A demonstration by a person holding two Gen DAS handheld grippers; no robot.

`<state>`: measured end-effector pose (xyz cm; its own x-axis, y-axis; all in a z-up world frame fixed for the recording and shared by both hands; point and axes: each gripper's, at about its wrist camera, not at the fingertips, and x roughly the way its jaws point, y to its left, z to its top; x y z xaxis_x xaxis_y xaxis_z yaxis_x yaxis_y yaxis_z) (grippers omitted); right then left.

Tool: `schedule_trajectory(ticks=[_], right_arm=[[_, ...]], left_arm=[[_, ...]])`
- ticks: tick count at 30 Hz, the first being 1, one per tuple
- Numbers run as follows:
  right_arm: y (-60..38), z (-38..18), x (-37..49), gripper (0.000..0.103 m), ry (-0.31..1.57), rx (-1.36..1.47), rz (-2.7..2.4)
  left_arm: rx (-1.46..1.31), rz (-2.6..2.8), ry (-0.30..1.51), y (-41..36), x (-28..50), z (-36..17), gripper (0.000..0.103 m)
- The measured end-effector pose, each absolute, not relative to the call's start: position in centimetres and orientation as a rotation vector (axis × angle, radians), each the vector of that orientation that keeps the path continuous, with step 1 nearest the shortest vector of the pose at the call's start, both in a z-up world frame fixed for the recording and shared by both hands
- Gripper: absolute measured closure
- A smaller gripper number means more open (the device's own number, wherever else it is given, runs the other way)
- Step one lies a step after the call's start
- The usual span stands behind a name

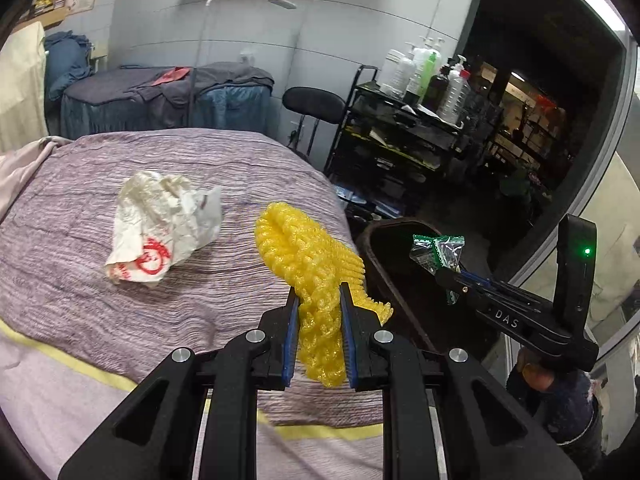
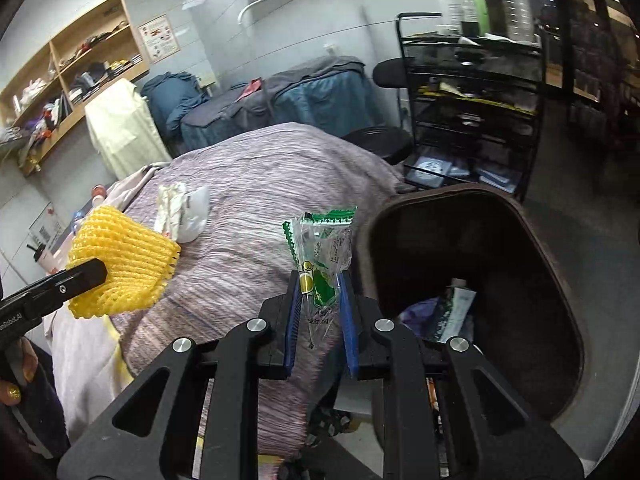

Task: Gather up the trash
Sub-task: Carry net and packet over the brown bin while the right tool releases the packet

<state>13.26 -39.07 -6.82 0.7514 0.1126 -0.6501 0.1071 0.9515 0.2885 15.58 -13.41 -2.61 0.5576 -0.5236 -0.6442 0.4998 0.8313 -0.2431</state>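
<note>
Fingers of the left gripper (image 1: 319, 300) clamp yellow foam netting (image 1: 308, 256) above the bed (image 1: 80, 240). Right gripper (image 2: 319, 292) fingers pinch a green wrapper (image 2: 324, 248) beside the dark bin (image 2: 560, 280); crumpled paper (image 1: 160, 228) lies on the bed.

The left tool (image 1: 319, 294) was closed on a yellow foam net (image 1: 308, 256), its blue-padded fingers (image 1: 293, 320) pinching the net's lower part near the bed's right edge. The right tool (image 2: 319, 280) was clamped on a green-and-clear wrapper (image 2: 322, 252), which stood up between its fingers. In the left wrist view the right tool (image 1: 448, 270) reached in from the right, a hand (image 1: 536, 372) gripping its handle. In the right wrist view the left tool (image 2: 86, 274) came in from the left.
</note>
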Motion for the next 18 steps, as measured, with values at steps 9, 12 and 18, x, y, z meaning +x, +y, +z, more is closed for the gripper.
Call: schedule_trajectory(ticks=[9, 12, 18], right_arm=[[-44.1, -8.2, 12.2, 0.083, 0.726, 0.358, -0.114], [-45.3, -8.8, 12.1, 0.083, 0.737, 0.365, -0.145], [-47.6, -10.5, 12.7, 0.083, 0.766, 0.378, -0.2]], left_arm=[[0.002, -0.657, 0.789, -17.1, 15.7, -2.9, 0.085], [0.011, -0.671, 0.788, -18.0, 15.7, -2.9, 0.085], [0.026, -0.693, 0.799, -19.8, 15.8, -3.2, 0.085]])
